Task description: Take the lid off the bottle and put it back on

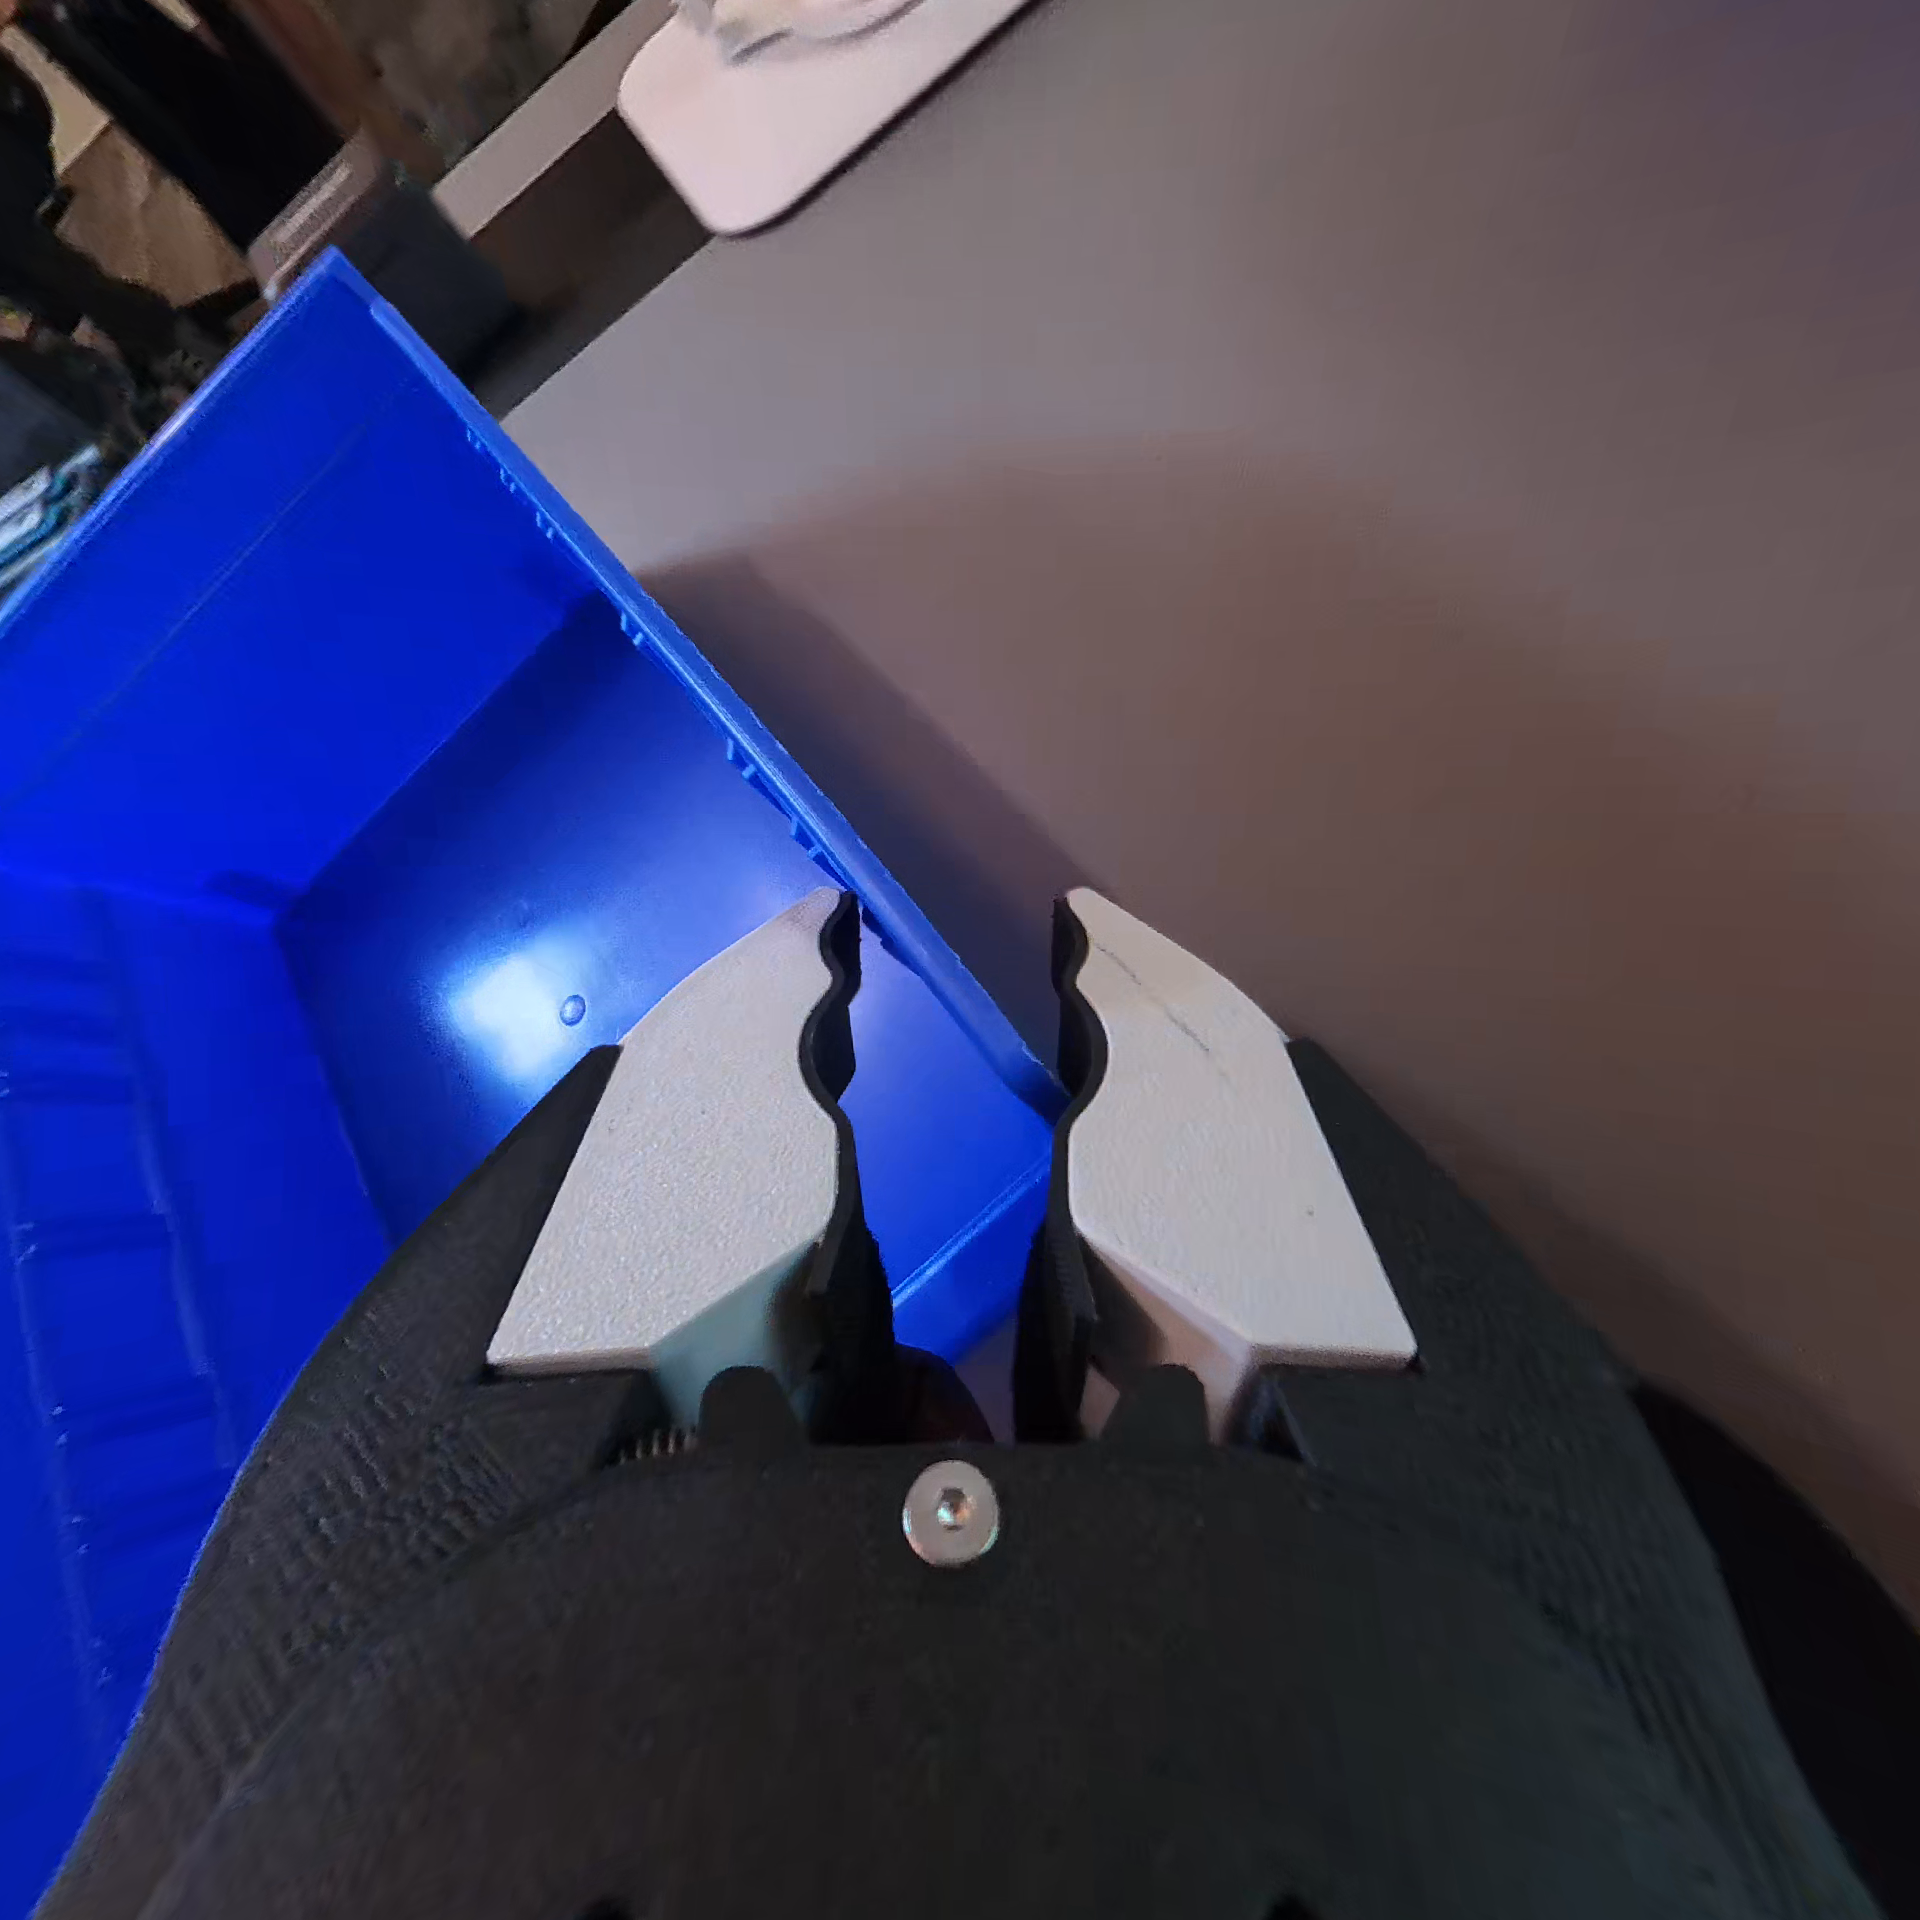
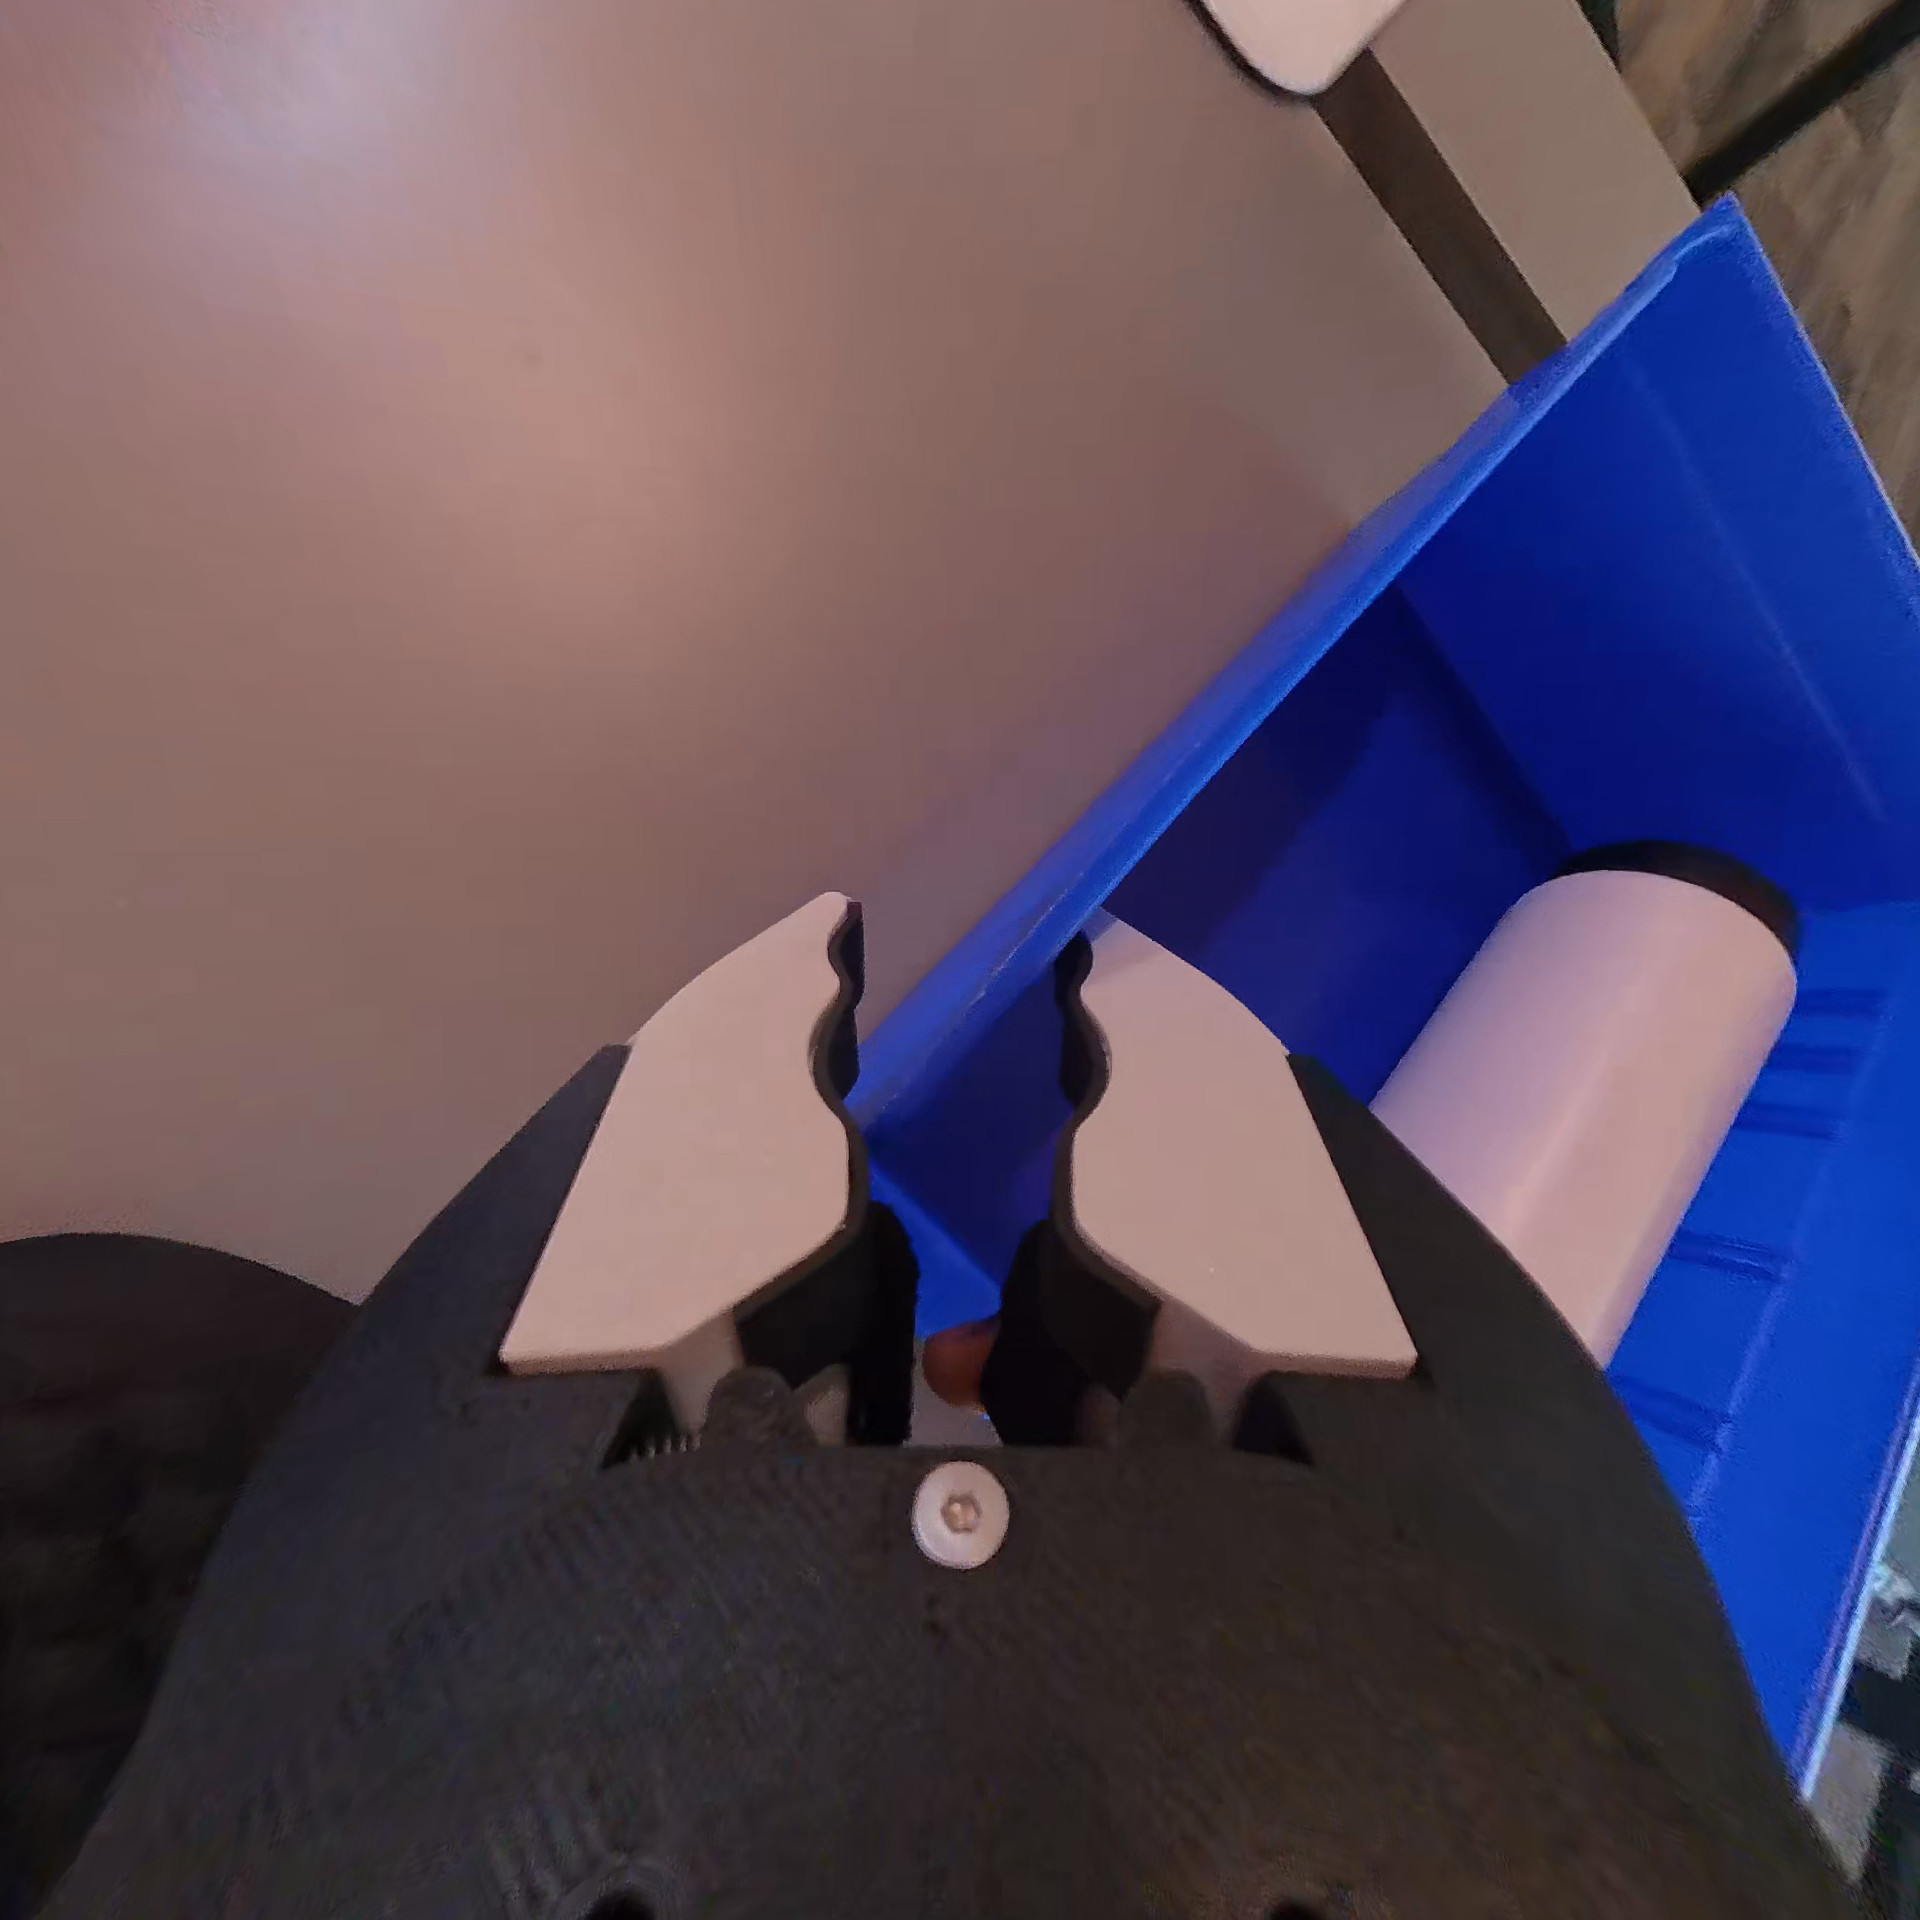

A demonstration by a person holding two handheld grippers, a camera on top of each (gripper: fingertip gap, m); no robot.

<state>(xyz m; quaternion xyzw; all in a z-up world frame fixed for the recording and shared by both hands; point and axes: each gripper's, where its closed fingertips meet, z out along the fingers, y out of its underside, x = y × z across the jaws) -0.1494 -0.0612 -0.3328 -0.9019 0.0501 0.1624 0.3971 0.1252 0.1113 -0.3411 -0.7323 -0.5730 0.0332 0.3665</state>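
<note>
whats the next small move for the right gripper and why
Probably shift the right gripper sideways over the bin toward the bottle lying inside: the gripper is open and empty, straddling the bin's wall, and the bottle is off to one side.

- You see a blue plastic bin [image 1: 312, 727] with straight walls on the smooth brown-grey table [image 1: 1351, 520]; in the left wrist view it lies to the left.
- In the right wrist view, a blue plastic bin [image 2: 1558, 644] stands at the right table edge.
- A flat white pad with rounded corners [image 1: 790, 114] lies at the far end of the table, well apart from the bin.
</note>
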